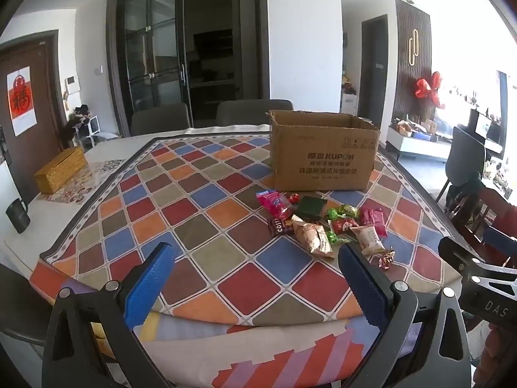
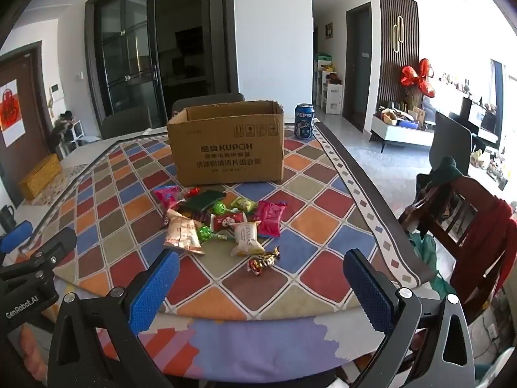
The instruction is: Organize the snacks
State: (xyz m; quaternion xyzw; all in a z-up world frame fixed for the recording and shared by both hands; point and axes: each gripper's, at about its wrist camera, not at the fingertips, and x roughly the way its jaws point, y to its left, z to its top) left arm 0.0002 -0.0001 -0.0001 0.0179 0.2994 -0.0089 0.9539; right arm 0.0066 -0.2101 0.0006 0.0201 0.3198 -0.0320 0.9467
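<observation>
Bright sunlight comes in from big windows at 3 o'clock, and dark glass doors stand at 12 o'clock behind the table. On the table lies a checkered tablecloth with red, blue, orange and tan squares.

An open cardboard box with KUPOH on its side stands at 12 o'clock from the right gripper. Its top flaps are folded away, so things can drop in from above. It looks like the place where the snacks should go.

A pile of snacks lies just in front of the box, loose on the cloth. I see a pink packet, a white Denmas packet, a tan packet, some green wrapped candies and a dark green flat packet. One shiny red and gold candy sits apart, closest to the right gripper. It may be the easy first pick.

A blue Pepsi can stands upright at 1 o'clock, just beside the box's far corner.

The left gripper hangs above the near table edge with its blue pads wide apart and nothing between them. The snacks are at 1 o'clock from it. The right gripper is also spread wide and empty, and it points at the pile. Both look ready to reach in, and no snack is picked up yet.

A yellow woven box rests far off at 10 o'clock, next to a dark mug.
</observation>
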